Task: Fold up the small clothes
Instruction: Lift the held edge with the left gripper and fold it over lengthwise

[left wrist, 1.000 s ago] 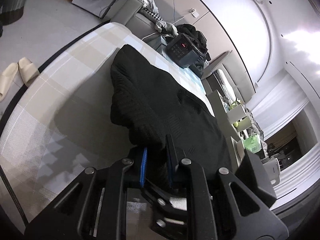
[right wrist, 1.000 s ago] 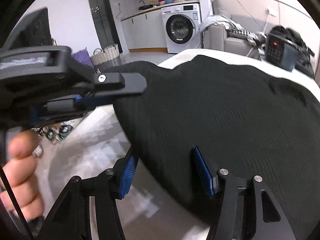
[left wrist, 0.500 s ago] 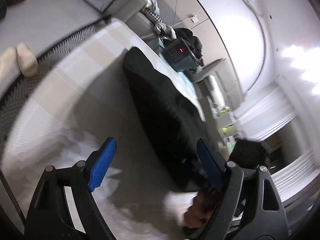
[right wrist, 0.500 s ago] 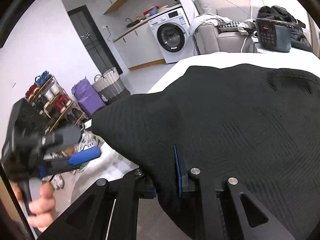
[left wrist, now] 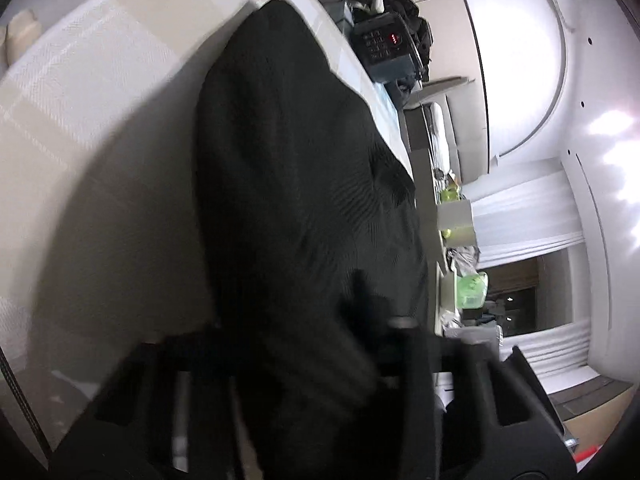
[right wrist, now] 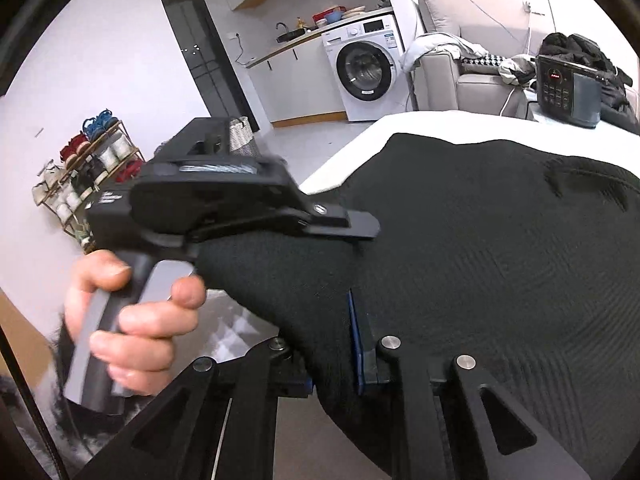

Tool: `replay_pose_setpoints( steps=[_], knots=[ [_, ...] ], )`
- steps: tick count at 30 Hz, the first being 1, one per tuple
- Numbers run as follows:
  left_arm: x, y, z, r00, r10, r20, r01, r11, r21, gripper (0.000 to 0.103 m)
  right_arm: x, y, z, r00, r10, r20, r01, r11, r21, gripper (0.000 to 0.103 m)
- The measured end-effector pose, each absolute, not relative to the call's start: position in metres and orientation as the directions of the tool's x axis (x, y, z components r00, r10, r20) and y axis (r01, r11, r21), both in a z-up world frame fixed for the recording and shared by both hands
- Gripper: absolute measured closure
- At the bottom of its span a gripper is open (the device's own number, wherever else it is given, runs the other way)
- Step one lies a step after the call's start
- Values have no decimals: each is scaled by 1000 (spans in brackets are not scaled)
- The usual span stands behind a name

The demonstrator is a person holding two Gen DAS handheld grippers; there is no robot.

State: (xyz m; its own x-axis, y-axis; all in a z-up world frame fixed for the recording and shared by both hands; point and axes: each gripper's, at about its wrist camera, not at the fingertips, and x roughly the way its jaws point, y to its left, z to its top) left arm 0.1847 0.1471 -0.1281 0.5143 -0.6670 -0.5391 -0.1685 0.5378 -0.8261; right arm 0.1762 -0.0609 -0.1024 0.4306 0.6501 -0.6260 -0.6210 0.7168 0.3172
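A black knit garment (left wrist: 304, 184) lies on the beige checked tabletop (left wrist: 100, 92) and fills most of the right wrist view (right wrist: 500, 264). My right gripper (right wrist: 332, 348) is shut on the garment's near edge, with cloth pinched between its blue pads. My left gripper (left wrist: 304, 344) is blurred in its own view, with cloth bunched between its fingers. From the right wrist view the left gripper (right wrist: 352, 232) reaches in from the left, clamped on the same near edge, held by a hand.
A dark appliance with a red display (right wrist: 568, 92) stands at the table's far end. A washing machine (right wrist: 368, 72), a sofa with clothes (right wrist: 460, 68) and a shoe rack (right wrist: 84, 168) stand beyond the table. Shelves with green items (left wrist: 464, 236) line the right side.
My left gripper was shut on the garment, opened half a second ago, and is now closed on the edge again. My right gripper closed on the near edge and holds it.
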Motion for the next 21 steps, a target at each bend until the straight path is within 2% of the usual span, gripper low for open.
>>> replay_pose_setpoints(
  steps=[1,4,5,6,8,11,12,14,15,18,19,21],
  knots=[
    [185,145,-123,526,-652,-547,-153,560,-815,89,174,-63,-104,425,652,-628,-621,715,321,89],
    [183,136,-104,551,-613,-566,-107,621,-776,93,174,-68,-108,384,654,-652,-620,706,343,79],
    [183,133,-98,555,-603,-573,-97,637,-765,93,173,-78,-106,359,681,-638,-622,685,380,73],
    [183,131,-93,558,-594,-579,-91,650,-754,93,172,-88,-102,349,703,-619,-621,668,410,61],
    [181,128,-84,563,-583,-586,-83,666,-741,93,168,-118,-93,358,756,-548,-609,634,477,54],
    [177,118,-65,571,-559,-602,-62,701,-710,93,167,-171,-86,460,751,-474,-547,660,514,54],
    [179,111,-57,571,-549,-610,-48,719,-693,93,169,-182,-88,515,705,-487,-506,709,491,54],
    [187,95,-39,572,-538,-620,-15,748,-663,93,180,-190,-103,583,556,-592,-390,831,396,55],
    [191,85,-28,570,-536,-623,10,763,-647,93,188,-189,-114,571,499,-651,-345,866,361,59],
    [206,48,-2,561,-535,-631,76,793,-605,93,194,-170,-140,467,522,-714,-379,848,372,61],
    [210,38,6,555,-539,-634,98,799,-593,93,189,-165,-138,498,504,-706,-389,857,338,61],
    [217,11,21,541,-543,-643,149,814,-562,93,187,-165,-136,485,526,-699,-397,844,360,61]
  ],
)
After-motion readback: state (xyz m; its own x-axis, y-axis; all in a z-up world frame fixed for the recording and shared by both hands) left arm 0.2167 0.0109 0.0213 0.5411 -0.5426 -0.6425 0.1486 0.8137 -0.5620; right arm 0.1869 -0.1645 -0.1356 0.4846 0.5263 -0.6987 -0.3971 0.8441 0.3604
